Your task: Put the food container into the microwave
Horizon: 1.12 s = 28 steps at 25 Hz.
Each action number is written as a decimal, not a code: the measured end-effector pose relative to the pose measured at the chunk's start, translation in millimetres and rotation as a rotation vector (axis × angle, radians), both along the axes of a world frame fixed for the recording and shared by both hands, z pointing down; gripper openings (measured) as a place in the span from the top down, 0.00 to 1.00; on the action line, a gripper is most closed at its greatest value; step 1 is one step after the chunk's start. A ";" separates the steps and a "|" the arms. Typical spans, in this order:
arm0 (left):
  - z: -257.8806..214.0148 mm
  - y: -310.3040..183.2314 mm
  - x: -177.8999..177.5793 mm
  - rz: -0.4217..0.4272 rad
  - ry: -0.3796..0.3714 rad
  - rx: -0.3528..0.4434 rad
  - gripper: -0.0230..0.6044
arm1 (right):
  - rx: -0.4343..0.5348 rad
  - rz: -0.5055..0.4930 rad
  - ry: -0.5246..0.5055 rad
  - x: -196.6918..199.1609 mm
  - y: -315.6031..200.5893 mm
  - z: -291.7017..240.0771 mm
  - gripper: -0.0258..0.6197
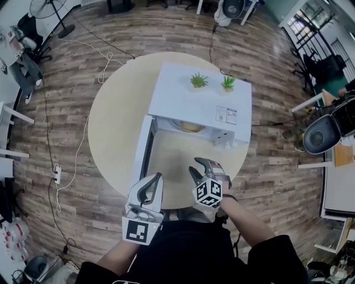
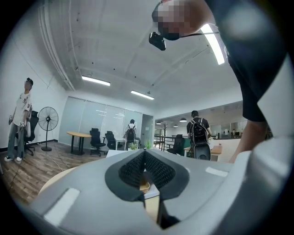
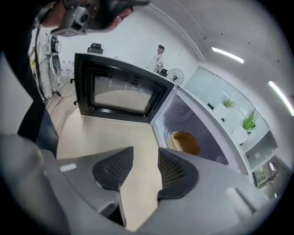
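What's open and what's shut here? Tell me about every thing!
Microwave door: swung wide open.
Food container: sitting inside the microwave.
Left gripper: fingers shut, holding nothing.
Right gripper: fingers open, empty.
Two plants: standing upright on top of the microwave.

Round table, two small plants, standing fan, wooden floor

Bright even light from ceiling strip lights; strong fisheye bending at edges, dark vignette corners, near tool surfaces soft.
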<state>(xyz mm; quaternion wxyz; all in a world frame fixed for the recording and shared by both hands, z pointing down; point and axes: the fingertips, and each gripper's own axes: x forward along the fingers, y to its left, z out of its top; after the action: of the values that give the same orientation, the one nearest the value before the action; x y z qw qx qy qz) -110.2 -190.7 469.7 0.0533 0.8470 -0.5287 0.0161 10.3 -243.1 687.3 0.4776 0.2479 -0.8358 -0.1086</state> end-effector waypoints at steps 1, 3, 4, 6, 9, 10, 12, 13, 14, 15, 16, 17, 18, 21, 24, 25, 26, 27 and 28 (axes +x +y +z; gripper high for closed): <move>-2.3 -0.7 2.7 0.005 0.004 0.001 0.96 | -0.019 0.015 -0.029 2.6 14.5 -8.7 0.69; -8.8 -1.7 9.0 0.020 0.008 0.010 0.96 | -0.065 0.061 -0.107 5.9 39.9 -30.4 0.72; -13.1 -2.6 13.2 0.031 0.007 0.021 0.96 | -0.092 0.088 -0.151 7.3 50.0 -43.1 0.74; -21.1 -4.3 22.7 0.056 0.004 0.040 0.96 | -0.136 0.137 -0.229 9.9 66.2 -71.7 0.80; -33.3 -6.8 34.7 0.087 0.007 0.056 0.96 | -0.125 0.193 -0.350 9.6 79.3 -121.6 0.88; -39.5 -7.9 38.4 0.096 0.011 0.072 0.96 | -0.109 0.208 -0.401 8.7 80.6 -139.7 0.89; -52.9 -8.8 46.0 0.112 0.018 0.114 0.96 | -0.061 0.239 -0.518 9.2 79.5 -177.5 0.91; -58.4 -8.5 49.2 0.119 0.021 0.129 0.96 | -0.033 0.258 -0.581 11.4 77.7 -196.0 0.92; -62.6 -8.1 51.8 0.125 0.024 0.136 0.96 | 0.000 0.276 -0.639 15.0 75.2 -213.6 0.92; -66.2 -8.1 53.7 0.128 0.027 0.140 0.96 | 0.038 0.292 -0.689 20.2 72.0 -230.0 0.92; -69.6 -8.3 55.2 0.131 0.030 0.144 0.96 | 0.079 0.306 -0.734 26.6 68.6 -245.4 0.93; -73.1 -8.6 56.5 0.135 0.032 0.151 0.96 | 0.123 0.318 -0.773 33.6 65.4 -259.7 0.93; -76.3 -8.8 57.6 0.138 0.032 0.157 0.96 | 0.170 0.328 -0.805 41.0 62.7 -273.0 0.94; -85.8 -10.0 59.4 0.145 0.034 0.178 0.96 | 0.320 0.355 -0.876 66.3 55.5 -307.3 0.94; -95.2 -12.0 57.0 0.137 0.033 0.199 0.96 | 0.399 0.415 -0.939 92.1 51.4 -327.1 0.95; -98.9 -12.9 55.6 0.133 0.034 0.211 0.96 | 0.412 0.432 -0.953 98.0 51.0 -330.3 0.95; -103.5 -13.9 54.1 0.127 0.037 0.228 0.96 | 0.420 0.444 -0.962 102.2 51.0 -332.2 0.95; -108.0 -14.8 52.7 0.121 0.043 0.247 0.96 | 0.427 0.452 -0.966 105.0 51.2 -333.1 0.95; -112.0 -15.7 51.7 0.116 0.048 0.262 0.96 | 0.435 0.460 -0.966 106.9 51.3 -333.4 0.95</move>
<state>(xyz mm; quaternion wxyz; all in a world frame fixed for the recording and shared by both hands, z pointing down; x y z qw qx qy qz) -58.5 -206.4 357.8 -0.0462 0.8760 -0.4749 -0.0704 117.2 -191.9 353.9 -0.0089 0.5373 -0.8421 -0.0460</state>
